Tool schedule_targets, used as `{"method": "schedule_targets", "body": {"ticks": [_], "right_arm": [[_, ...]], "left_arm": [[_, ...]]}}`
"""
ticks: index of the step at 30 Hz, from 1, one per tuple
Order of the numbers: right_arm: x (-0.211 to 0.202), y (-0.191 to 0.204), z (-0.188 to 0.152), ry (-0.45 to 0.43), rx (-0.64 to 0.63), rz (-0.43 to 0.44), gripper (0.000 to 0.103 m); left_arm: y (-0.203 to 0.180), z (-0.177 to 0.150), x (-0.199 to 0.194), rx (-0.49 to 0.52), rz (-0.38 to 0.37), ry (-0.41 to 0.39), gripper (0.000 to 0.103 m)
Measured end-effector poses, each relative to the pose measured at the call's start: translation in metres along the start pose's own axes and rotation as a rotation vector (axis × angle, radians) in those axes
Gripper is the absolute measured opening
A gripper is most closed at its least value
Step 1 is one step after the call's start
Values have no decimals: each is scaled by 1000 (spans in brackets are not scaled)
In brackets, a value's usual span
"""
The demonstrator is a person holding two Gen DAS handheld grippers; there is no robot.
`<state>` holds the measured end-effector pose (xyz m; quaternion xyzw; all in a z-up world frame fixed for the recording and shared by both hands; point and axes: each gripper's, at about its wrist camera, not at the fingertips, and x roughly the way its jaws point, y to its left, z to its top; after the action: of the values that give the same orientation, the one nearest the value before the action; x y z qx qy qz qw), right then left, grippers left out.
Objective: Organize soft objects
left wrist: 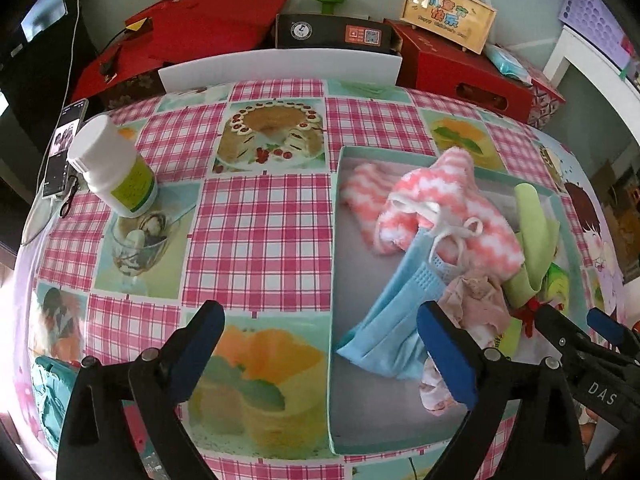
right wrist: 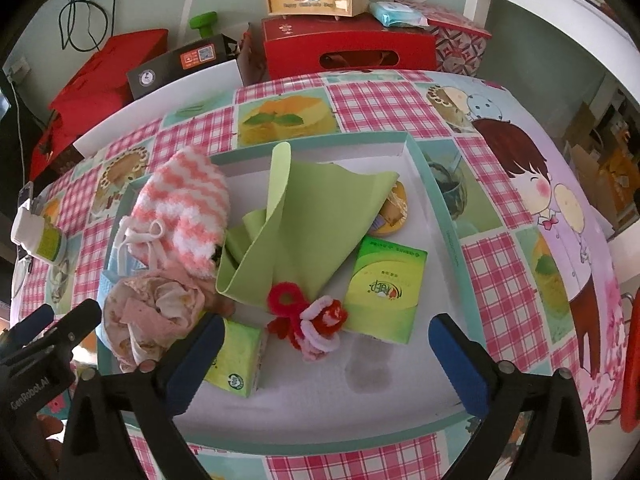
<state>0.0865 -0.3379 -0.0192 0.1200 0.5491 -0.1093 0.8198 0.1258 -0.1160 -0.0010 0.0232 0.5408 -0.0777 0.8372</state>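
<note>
A shallow teal-rimmed box (left wrist: pixel 333 264) (right wrist: pixel 436 200) on the table holds soft things: pink-and-white fuzzy socks (left wrist: pixel 448 208) (right wrist: pixel 188 208), a blue face mask (left wrist: pixel 396 312), a crumpled pink floral cloth (left wrist: pixel 476 300) (right wrist: pixel 156 312), a green cloth (left wrist: pixel 532 236) (right wrist: pixel 312 216), a red-and-pink pipe-cleaner flower (right wrist: pixel 308 320) and green tissue packs (right wrist: pixel 384 284). My left gripper (left wrist: pixel 320 352) is open and empty over the box's left rim. My right gripper (right wrist: pixel 324 364) is open and empty above the box's near part, and shows in the left wrist view (left wrist: pixel 576 332).
A white bottle (left wrist: pixel 112 168) (right wrist: pixel 40 236) and a phone (left wrist: pixel 64 148) lie at the table's left. Red boxes (left wrist: pixel 460 68) (right wrist: pixel 348 52), a black box (left wrist: pixel 336 32) and a wooden case (left wrist: pixel 448 16) stand behind the table. A round tin (right wrist: pixel 394 212) lies under the green cloth.
</note>
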Motion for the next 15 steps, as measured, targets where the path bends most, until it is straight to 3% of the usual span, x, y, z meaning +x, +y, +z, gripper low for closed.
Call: {"method": "schedule_targets", "body": {"ticks": [15], "right_arm": [[-1, 14, 1, 11, -56, -26, 103]], "left_arm": [[11, 8, -7, -6, 22, -11, 97]]}}
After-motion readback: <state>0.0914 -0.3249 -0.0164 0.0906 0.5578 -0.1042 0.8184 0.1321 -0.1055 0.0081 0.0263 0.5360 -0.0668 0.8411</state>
